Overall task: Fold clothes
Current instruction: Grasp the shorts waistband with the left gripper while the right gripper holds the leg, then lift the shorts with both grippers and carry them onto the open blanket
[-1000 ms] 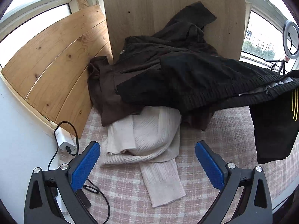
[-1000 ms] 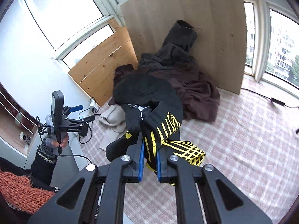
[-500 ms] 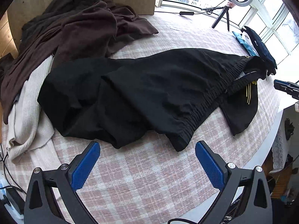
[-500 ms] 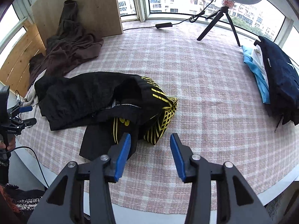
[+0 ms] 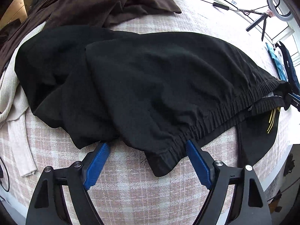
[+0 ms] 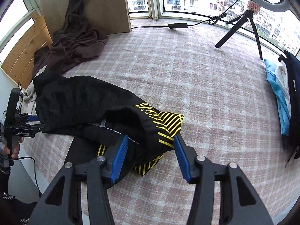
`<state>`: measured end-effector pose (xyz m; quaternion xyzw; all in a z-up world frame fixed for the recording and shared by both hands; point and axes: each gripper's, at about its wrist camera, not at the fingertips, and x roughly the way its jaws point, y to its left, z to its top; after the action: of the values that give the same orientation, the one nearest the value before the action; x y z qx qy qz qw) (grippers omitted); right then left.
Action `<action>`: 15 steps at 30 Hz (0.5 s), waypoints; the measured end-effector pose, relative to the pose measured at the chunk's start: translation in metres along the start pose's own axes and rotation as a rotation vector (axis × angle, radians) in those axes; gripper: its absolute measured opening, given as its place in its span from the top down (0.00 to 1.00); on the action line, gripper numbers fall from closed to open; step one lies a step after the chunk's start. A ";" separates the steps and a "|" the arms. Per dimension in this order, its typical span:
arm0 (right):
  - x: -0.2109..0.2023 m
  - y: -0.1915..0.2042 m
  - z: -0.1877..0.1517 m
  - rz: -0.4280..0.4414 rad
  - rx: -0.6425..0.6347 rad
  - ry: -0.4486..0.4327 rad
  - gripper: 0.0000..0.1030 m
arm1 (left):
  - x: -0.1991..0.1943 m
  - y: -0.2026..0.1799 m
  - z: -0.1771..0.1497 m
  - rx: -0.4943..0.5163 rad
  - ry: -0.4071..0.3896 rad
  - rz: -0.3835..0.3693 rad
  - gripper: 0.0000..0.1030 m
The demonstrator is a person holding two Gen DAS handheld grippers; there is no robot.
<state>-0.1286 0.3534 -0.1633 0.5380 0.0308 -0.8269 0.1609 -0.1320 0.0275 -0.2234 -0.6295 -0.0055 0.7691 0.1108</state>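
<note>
A black garment (image 5: 159, 84) with an elastic waistband lies spread on the pink checked cover (image 5: 131, 193). My left gripper (image 5: 146, 143) points down at its near waistband corner. The jaws are closing with that corner between them, and the blue pads do not press on it. In the right wrist view the same garment (image 6: 78, 103) ends in a bunched part with yellow stripes (image 6: 165, 123). My right gripper (image 6: 151, 136) hovers over that part with its jaws opening, the fabric lying loose between them. The left gripper (image 6: 28, 123) shows at the garment's far left end.
A brown clothes pile (image 6: 75, 43) leans on a wooden board (image 6: 90, 5) at the back left, with a cream sweater (image 5: 11, 93) beside it. A ring-light tripod (image 6: 241, 28) and cable stand at the back. A folded stack (image 6: 283, 97) lies at the right edge.
The right gripper has let go of the black garment, which now lies on the cover. Both grippers have sunk and tipped downward. The left jaws have narrowed around the waistband corner.
</note>
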 end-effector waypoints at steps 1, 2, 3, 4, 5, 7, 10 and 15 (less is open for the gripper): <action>0.005 -0.003 0.001 0.008 -0.008 0.007 0.63 | -0.002 -0.003 -0.001 -0.003 -0.016 0.010 0.37; 0.010 -0.006 0.002 0.017 -0.017 0.015 0.72 | -0.003 -0.006 -0.003 -0.008 -0.031 0.009 0.49; 0.011 -0.008 0.001 0.029 -0.025 0.016 0.83 | -0.004 -0.008 -0.003 -0.018 -0.039 -0.017 0.66; 0.012 -0.010 0.001 0.040 -0.034 0.013 0.86 | -0.006 -0.007 -0.004 -0.041 -0.045 -0.040 0.74; 0.012 -0.012 0.000 0.051 -0.043 0.009 0.89 | -0.008 -0.007 -0.004 -0.064 -0.050 -0.062 0.87; 0.005 -0.016 0.001 0.089 -0.057 -0.009 0.93 | -0.019 -0.002 -0.005 -0.128 -0.080 -0.085 0.91; -0.020 -0.013 0.008 0.139 -0.089 -0.061 0.93 | -0.055 0.006 -0.009 -0.203 -0.159 -0.142 0.92; -0.084 0.010 0.037 0.185 -0.195 -0.160 0.93 | -0.154 0.028 0.001 -0.220 -0.317 -0.163 0.92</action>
<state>-0.1271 0.3554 -0.0714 0.4530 0.0482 -0.8417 0.2898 -0.1090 -0.0269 -0.0787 -0.5065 -0.1578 0.8416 0.1011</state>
